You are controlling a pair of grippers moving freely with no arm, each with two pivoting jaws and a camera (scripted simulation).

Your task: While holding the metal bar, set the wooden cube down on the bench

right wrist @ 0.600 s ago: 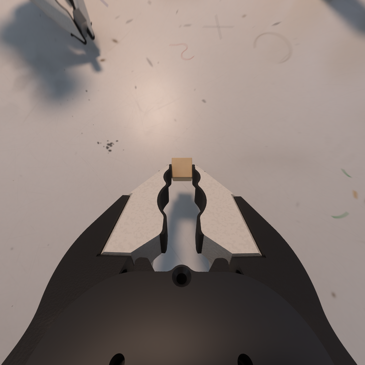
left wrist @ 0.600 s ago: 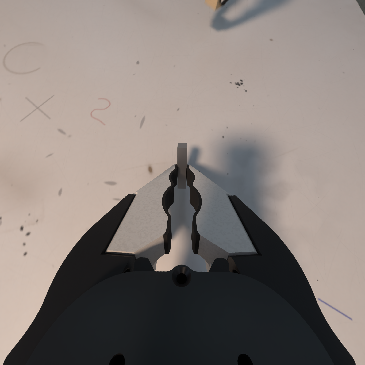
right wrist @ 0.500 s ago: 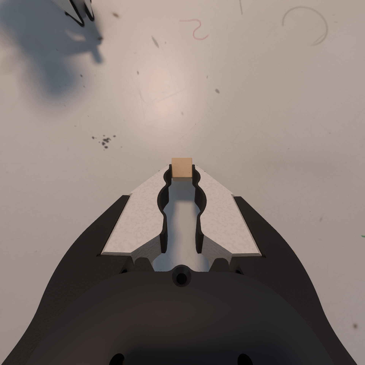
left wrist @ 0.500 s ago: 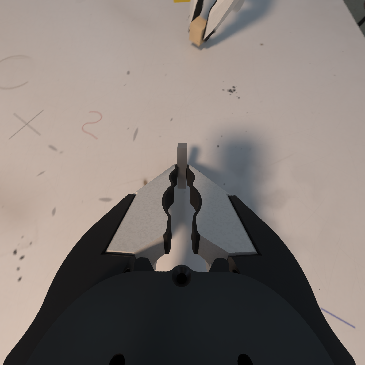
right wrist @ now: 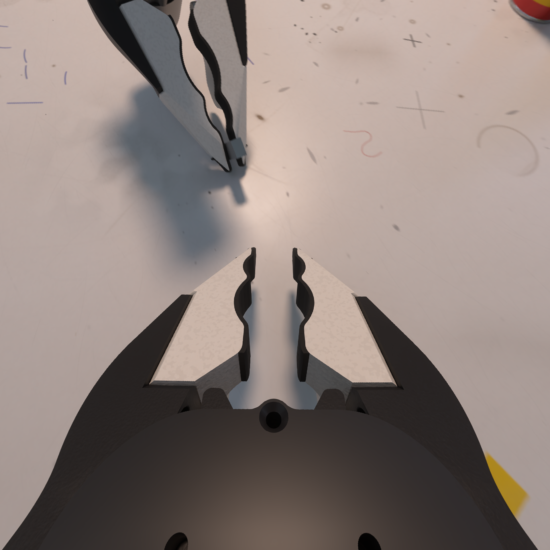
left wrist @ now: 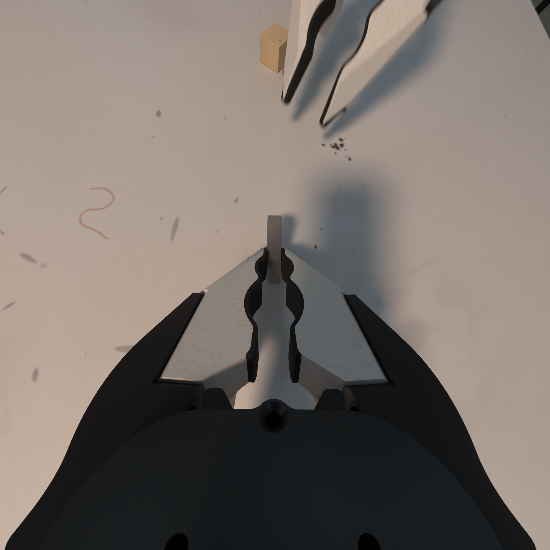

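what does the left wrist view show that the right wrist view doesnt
Only the left wrist view shows the small tan wooden cube, standing on the bench beside the open right gripper and free of its fingers. Only the right wrist view shows a red and yellow object and a yellow patch at its edges. Both show the left gripper shut on the grey metal bar, the red squiggle and the white bench.

The pale tabletop [left wrist: 89,89] is scuffed, speckled and marked with pen scribbles. A wooden cube [left wrist: 273,47] sits on it. A red-and-yellow object [right wrist: 532,10] and a yellow patch [right wrist: 503,494] show at its edges.
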